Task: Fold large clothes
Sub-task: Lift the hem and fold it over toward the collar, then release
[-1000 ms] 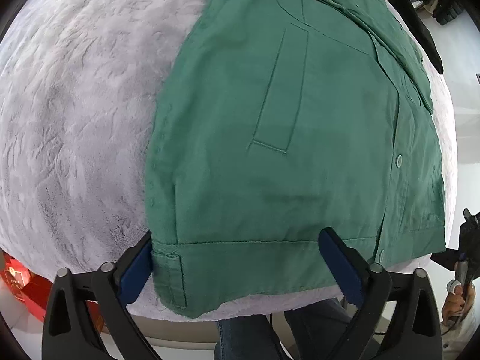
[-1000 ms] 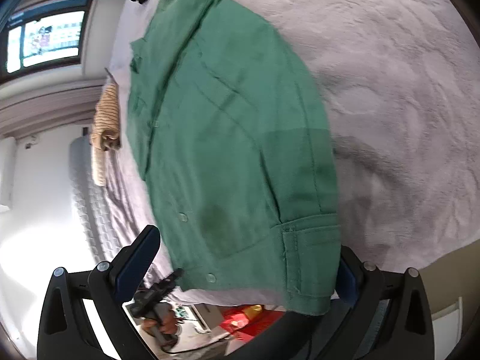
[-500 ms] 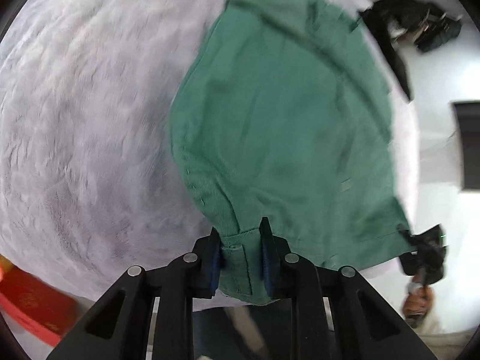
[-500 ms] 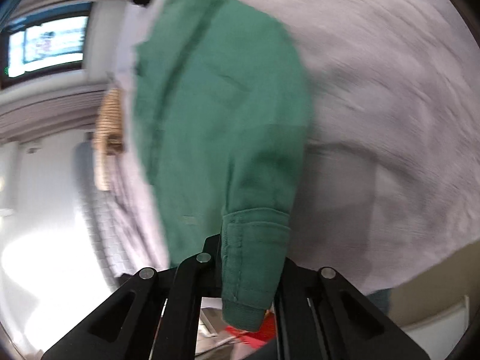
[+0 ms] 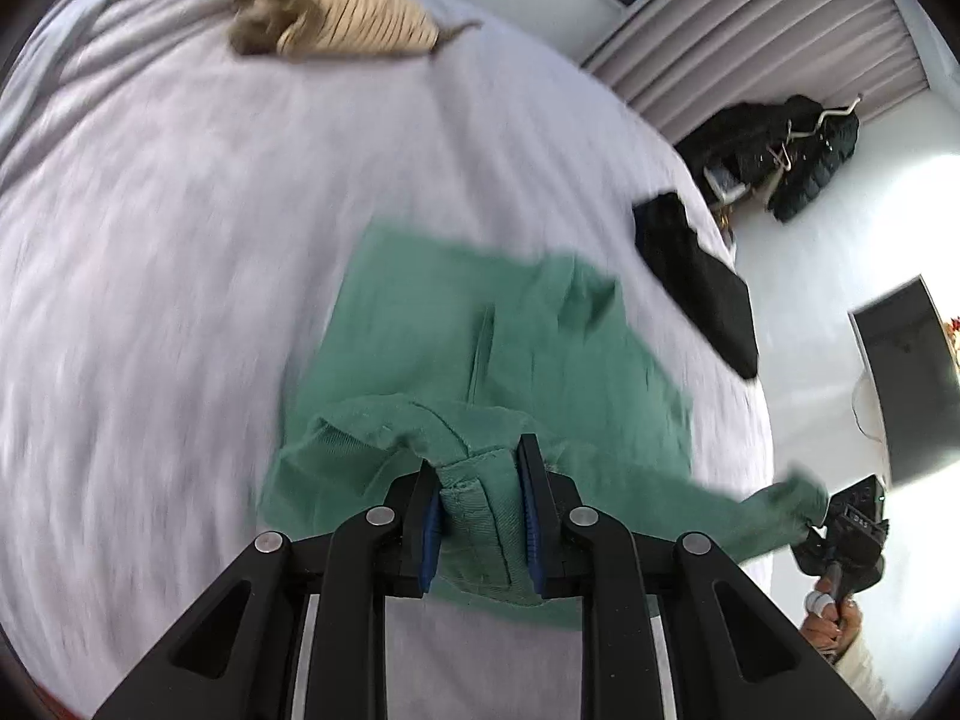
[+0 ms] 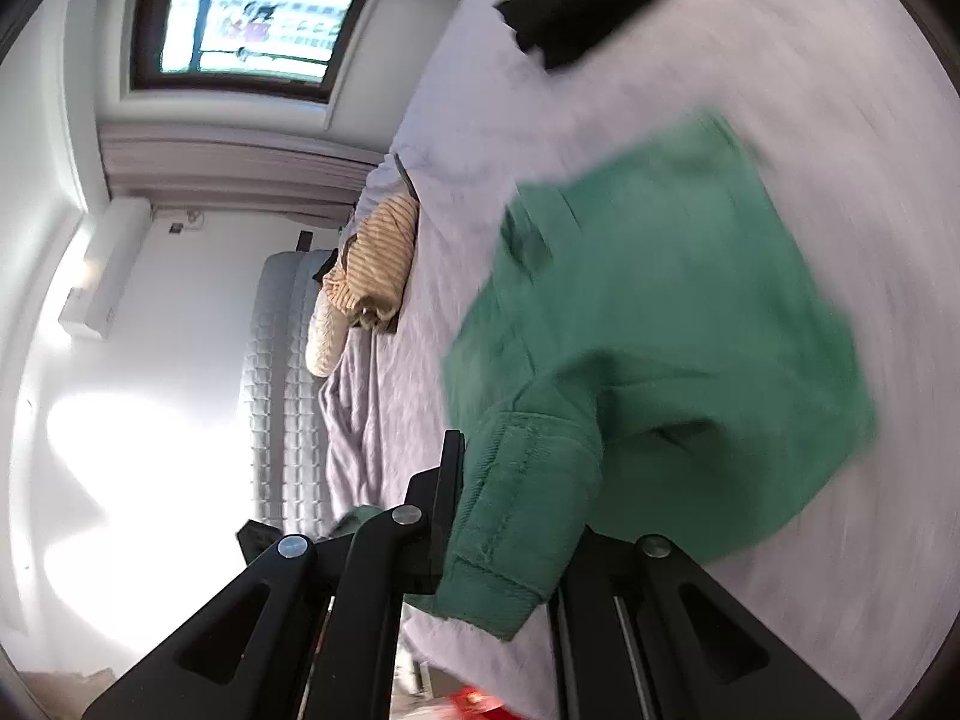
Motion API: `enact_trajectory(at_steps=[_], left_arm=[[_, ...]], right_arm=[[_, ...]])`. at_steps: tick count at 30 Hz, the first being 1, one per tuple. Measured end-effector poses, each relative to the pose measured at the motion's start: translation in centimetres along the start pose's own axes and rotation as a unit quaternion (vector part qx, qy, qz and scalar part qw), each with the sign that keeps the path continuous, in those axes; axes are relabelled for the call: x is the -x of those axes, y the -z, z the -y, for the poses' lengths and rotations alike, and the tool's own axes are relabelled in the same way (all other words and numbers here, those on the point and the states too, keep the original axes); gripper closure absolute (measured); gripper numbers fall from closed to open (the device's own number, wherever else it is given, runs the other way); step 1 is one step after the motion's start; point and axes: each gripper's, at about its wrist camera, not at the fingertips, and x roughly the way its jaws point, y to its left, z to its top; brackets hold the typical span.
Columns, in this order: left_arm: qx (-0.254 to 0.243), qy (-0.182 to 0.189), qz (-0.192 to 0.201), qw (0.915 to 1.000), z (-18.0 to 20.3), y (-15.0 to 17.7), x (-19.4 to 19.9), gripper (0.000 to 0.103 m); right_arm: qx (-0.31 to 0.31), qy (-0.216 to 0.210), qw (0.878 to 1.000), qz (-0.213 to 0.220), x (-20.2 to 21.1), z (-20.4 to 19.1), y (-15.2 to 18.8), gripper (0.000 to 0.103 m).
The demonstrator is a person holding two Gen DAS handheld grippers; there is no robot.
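A green shirt is lying partly on a wide bed covered in a pale grey fleece blanket, with its near edge being lifted off the surface by two hand-held grippers. The view is blurred.

In the left wrist view, the left gripper is pinching a thick hemmed corner of the shirt, its blue-padded fingers pressing narrowly on the bunched fabric from both sides. The cloth is folding back over itself just behind the grip. At the lower right of this view, the right gripper is showing as a dark block in a person's hand, with the shirt's other corner stretching to it.

In the right wrist view, the right gripper is clamping nearly closed on a stitched cuff-like band of the shirt, which is draping over the front of the fingers and hiding the tips. The rest of the shirt is spreading away across the blanket.

Further off on the bed, a tan striped garment is lying in a heap near the far edge, and a black garment is lying at the bed's right side. Dark clothing is piled by the curtains.
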Motion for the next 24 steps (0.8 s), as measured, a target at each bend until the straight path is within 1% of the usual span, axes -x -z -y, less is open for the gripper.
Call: enact_trajectory(at_steps=[2, 3, 4, 6, 7, 9, 10, 12, 13, 14, 15, 16, 17, 18, 19, 21, 22, 23, 24], left_arm=[[-0.009, -0.012, 0.006, 0.9999, 0.3, -3.3, -3.0, 0.079], [-0.015, -0.021, 0.006, 0.9996, 0.3, -4.4, -4.6, 0.079], [-0.021, -0.031, 0.003, 0.9993, 0.3, -5.6, -6.4, 0.079], [-0.027, -0.046, -0.004, 0.9986, 0.2, -7.2, -9.9, 0.079], [-0.027, -0.054, -0.011, 0.9981, -0.1, -7.8, -11.7, 0.079], [-0.031, -0.066, -0.032, 0.9968, -1.0, -7.9, -15.1, 0.079], [-0.035, -0.08, -0.043, 0.9952, -1.3, -8.1, -16.7, 0.079], [-0.044, -0.094, -0.048, 0.9935, -1.4, -8.0, -18.1, 0.079], [-0.043, -0.095, -0.049, 0.9933, -1.6, -8.2, -18.5, 0.075], [-0.039, -0.099, -0.052, 0.993, -1.8, -8.4, -18.6, 0.072], [-0.036, -0.111, -0.051, 0.9919, -1.9, -8.5, -18.5, 0.056], [-0.043, -0.141, -0.041, 0.9882, -1.8, -8.8, -18.0, 0.03], [-0.055, -0.168, -0.023, 0.984, -1.4, -9.0, -17.4, 0.021], [-0.068, -0.182, -0.004, 0.981, -1.3, -9.1, -16.6, 0.017], [-0.081, -0.184, 0.008, 0.9795, -1.0, -9.3, -15.9, 0.017], [-0.094, -0.183, 0.009, 0.9785, -1.1, -9.8, -15.6, 0.017], [-0.097, -0.185, 0.006, 0.978, -1.2, -10.0, -15.9, 0.017], [-0.099, -0.188, 0.002, 0.9772, -1.4, -10.1, -16.2, 0.017], [-0.099, -0.192, -0.001, 0.9764, -1.6, -10.1, -16.6, 0.017]], right_arm=[[0.004, 0.02, 1.0, -0.008, -1.9, 0.4, -3.4, 0.096], [0.002, 0.031, 0.999, -0.014, -3.2, 0.9, -4.9, 0.096], [-0.001, 0.051, 0.999, -0.019, -4.9, 1.8, -6.4, 0.096], [-0.008, 0.082, 0.996, -0.025, -7.4, 3.6, -8.4, 0.096], [-0.017, 0.105, 0.994, -0.021, -8.6, 4.8, -9.2, 0.096], [-0.041, 0.122, 0.992, -0.013, -10.3, 6.8, -9.9, 0.096], [-0.053, 0.129, 0.99, -0.009, -10.8, 7.9, -10.0, 0.096], [-0.069, 0.135, 0.988, 0.002, -11.5, 9.2, -9.8, 0.096], [-0.077, 0.135, 0.988, 0.006, -11.8, 9.6, -9.8, 0.096], [-0.084, 0.134, 0.987, 0.008, -11.8, 9.8, -9.7, 0.092], [-0.088, 0.134, 0.987, 0.007, -11.9, 9.9, -9.8, 0.092], [-0.088, 0.138, 0.986, 0.003, -12.0, 9.7, -9.9, 0.091], [-0.086, 0.144, 0.986, -0.002, -11.8, 9.5, -10.0, 0.089], [-0.079, 0.144, 0.986, -0.006, -11.8, 9.1, -10.2, 0.08], [-0.06, 0.148, 0.987, -0.003, -11.5, 8.3, -10.3, 0.075], [-0.021, 0.165, 0.986, 0.007, -10.6, 7.1, -10.4, 0.048], [0.002, 0.179, 0.984, 0.013, -10.2, 6.5, -10.5, 0.044], [0.025, 0.204, 0.978, 0.022, -9.8, 6.0, -10.7, 0.041], [0.042, 0.228, 0.972, 0.028, -9.5, 5.8, -10.8, 0.041]])
